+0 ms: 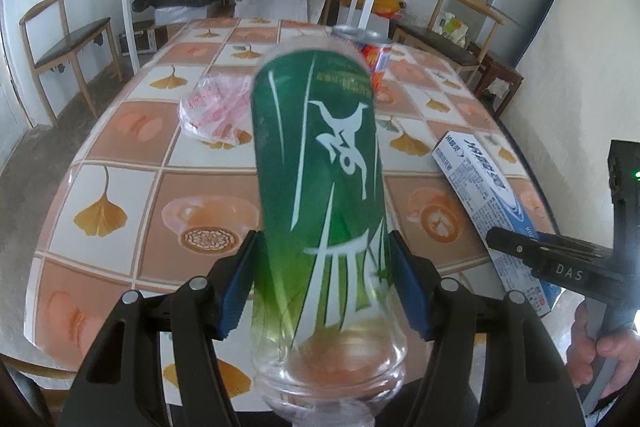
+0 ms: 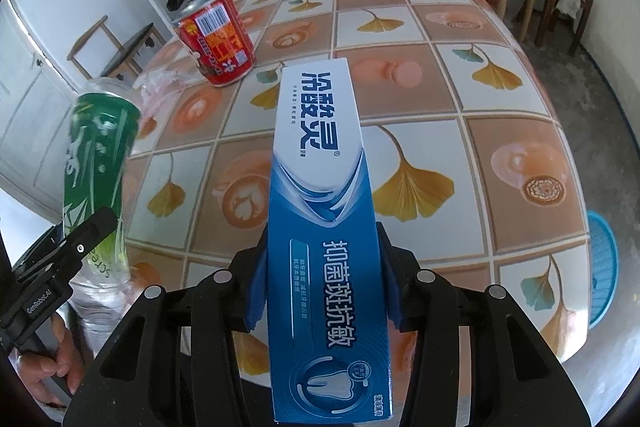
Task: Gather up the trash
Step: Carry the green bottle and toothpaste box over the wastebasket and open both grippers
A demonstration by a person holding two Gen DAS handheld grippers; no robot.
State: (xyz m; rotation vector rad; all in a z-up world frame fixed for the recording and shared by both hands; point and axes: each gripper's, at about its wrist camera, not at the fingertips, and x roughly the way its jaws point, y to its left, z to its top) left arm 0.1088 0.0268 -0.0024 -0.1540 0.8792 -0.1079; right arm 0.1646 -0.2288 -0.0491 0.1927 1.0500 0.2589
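Jaws of the left gripper (image 1: 326, 283) are part-way apart and pressed against both sides of a green-labelled plastic bottle (image 1: 320, 163), gripped low on the label near its clear end, so the bottle is carried clear of the worktop (image 1: 120, 151) and juts forward from the jaws. Jaws of the right gripper (image 2: 322, 283) are narrower and closed on the two long edges of a blue-and-white toothpaste box (image 2: 320, 187), held lengthwise, its far end over the worktop. Judged from this, both items are already picked up as trash and each hand is occupied. A hand (image 2: 48, 375) is visible on the left gripper's handle. Two items are not yet collected: a red can (image 2: 218, 41) standing upright on the worktop beyond the box, and a crumpled clear plastic bag (image 1: 212, 111) lying on the worktop, near the can. A blue basket (image 2: 604, 267) sits on the floor beyond the worktop's edge, right of the box; it is probably the bin.
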